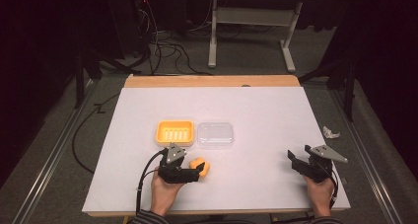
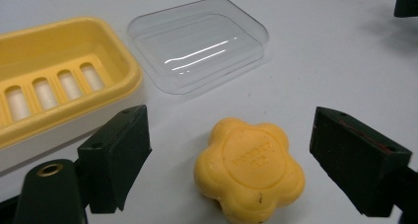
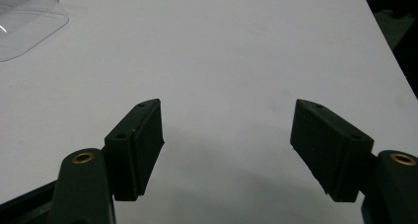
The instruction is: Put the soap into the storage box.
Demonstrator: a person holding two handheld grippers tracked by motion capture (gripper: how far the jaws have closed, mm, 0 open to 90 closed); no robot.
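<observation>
A yellow flower-shaped soap (image 2: 250,168) (image 1: 200,168) lies on the white table between the wide-apart jaws of my left gripper (image 2: 231,155) (image 1: 193,172), which is open and not touching it. Behind it sits a yellow soap dish (image 1: 174,132) (image 2: 54,81) with a slotted floor, and to its right a clear plastic lid (image 1: 215,134) (image 2: 199,44) lies flat. My right gripper (image 1: 299,164) (image 3: 226,145) is open over bare table near the front right, with nothing between its jaws. A corner of the clear lid (image 3: 27,17) appears at the upper left of the right gripper view.
The white table sheet (image 1: 256,110) ends at a wooden far edge (image 1: 212,81). A crumpled scrap of paper (image 1: 330,132) lies on the floor by the right edge. Cables and a table frame (image 1: 251,21) stand on the floor beyond.
</observation>
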